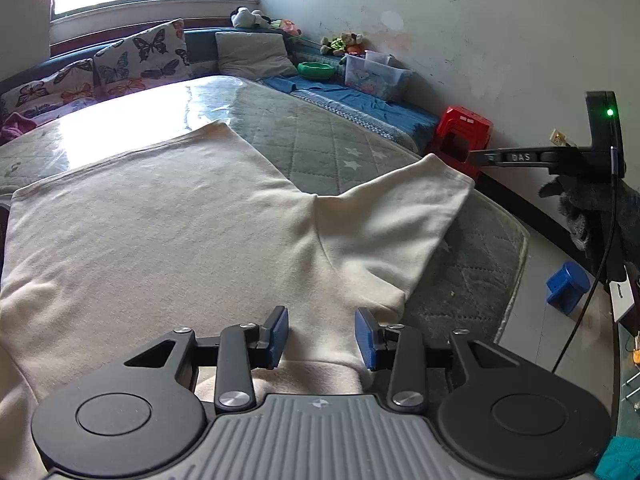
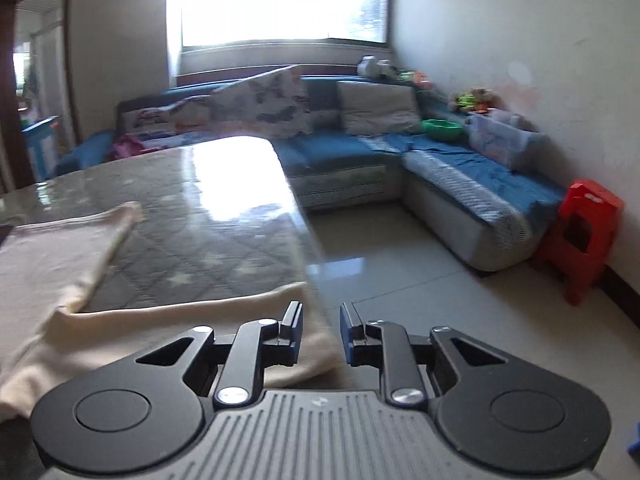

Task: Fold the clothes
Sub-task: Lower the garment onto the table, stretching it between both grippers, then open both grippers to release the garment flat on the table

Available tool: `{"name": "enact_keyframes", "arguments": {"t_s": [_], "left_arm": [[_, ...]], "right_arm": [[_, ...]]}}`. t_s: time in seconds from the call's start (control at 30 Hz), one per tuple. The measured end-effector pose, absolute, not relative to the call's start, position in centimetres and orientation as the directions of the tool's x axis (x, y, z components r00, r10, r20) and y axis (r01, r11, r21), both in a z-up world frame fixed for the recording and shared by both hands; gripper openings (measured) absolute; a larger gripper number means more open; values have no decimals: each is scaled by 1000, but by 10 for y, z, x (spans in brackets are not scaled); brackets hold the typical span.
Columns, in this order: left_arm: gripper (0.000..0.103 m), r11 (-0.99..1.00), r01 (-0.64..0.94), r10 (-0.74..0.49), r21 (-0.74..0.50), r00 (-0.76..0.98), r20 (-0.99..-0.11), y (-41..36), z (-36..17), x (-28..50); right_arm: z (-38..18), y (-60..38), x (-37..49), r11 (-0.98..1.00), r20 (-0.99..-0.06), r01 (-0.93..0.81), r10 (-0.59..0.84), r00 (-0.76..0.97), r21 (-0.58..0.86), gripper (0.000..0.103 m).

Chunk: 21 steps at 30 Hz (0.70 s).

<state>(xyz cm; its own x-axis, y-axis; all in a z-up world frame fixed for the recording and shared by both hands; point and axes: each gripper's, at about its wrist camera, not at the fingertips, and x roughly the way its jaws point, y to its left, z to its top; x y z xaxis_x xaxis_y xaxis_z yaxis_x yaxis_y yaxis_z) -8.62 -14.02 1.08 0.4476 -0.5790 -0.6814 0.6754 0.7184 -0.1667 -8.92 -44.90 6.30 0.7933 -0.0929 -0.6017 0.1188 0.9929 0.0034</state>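
Spread flat, the cream shirt [image 1: 168, 224] lay across the tabletop [image 1: 320, 148], which wore a grey quilted star-patterned cover under a clear glossy sheet. Its body reached toward the far edge, where window glare washed out the surface, and one short sleeve [image 1: 396, 220] angled out toward the tabletop's right edge, the cuff ending near that edge.

The left claw [image 1: 321, 334] hovered low over the shirt near the tabletop's near edge, close to the shoulder where that sleeve joined the body. Its blue-padded fingers [image 1: 278, 330] stood well apart, with cream cloth visible in the gap between them and nothing gripped.

The right claw [image 2: 320, 334] sat at the tabletop's right edge, over the end of the sleeve [image 2: 224, 316]. Its jaws were likewise parted and gripped nothing; the left finger lay over the fabric, while the right finger hung past the edge with floor tiles behind it. That view was blurred, so whether the finger touched the cloth could not be told. From the left wrist view, the other claw's black body [image 1: 560, 156] showed beyond the right edge, with a green light lit.

Behind the tabletop ran a blue corner sofa [image 2: 460, 164] with butterfly-print cushions [image 1: 148, 56], and a red plastic stool [image 2: 580, 236] stood against the wall.
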Motion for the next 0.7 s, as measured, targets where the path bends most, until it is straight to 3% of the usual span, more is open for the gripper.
{"name": "enact_keyframes", "arguments": {"t_s": [0.1,0.47,0.6,0.7], "left_arm": [[40,718,676,-577,-164,448,-683,-140,11,-88],[40,814,554,-520,-175,561,-644,-92,27,-89],[40,892,424,-422,-156,660,-621,-52,34,-83],[40,949,297,-299,-110,724,-621,-18,34,-73]], "right_arm": [[54,-437,-78,998,-623,53,-28,782,23,34],[43,-420,-44,1000,-638,26,-10,770,16,40],[52,-396,-58,997,-628,-78,68,775,12,50],[52,-380,-63,992,-631,-129,107,768,11,50]]}}
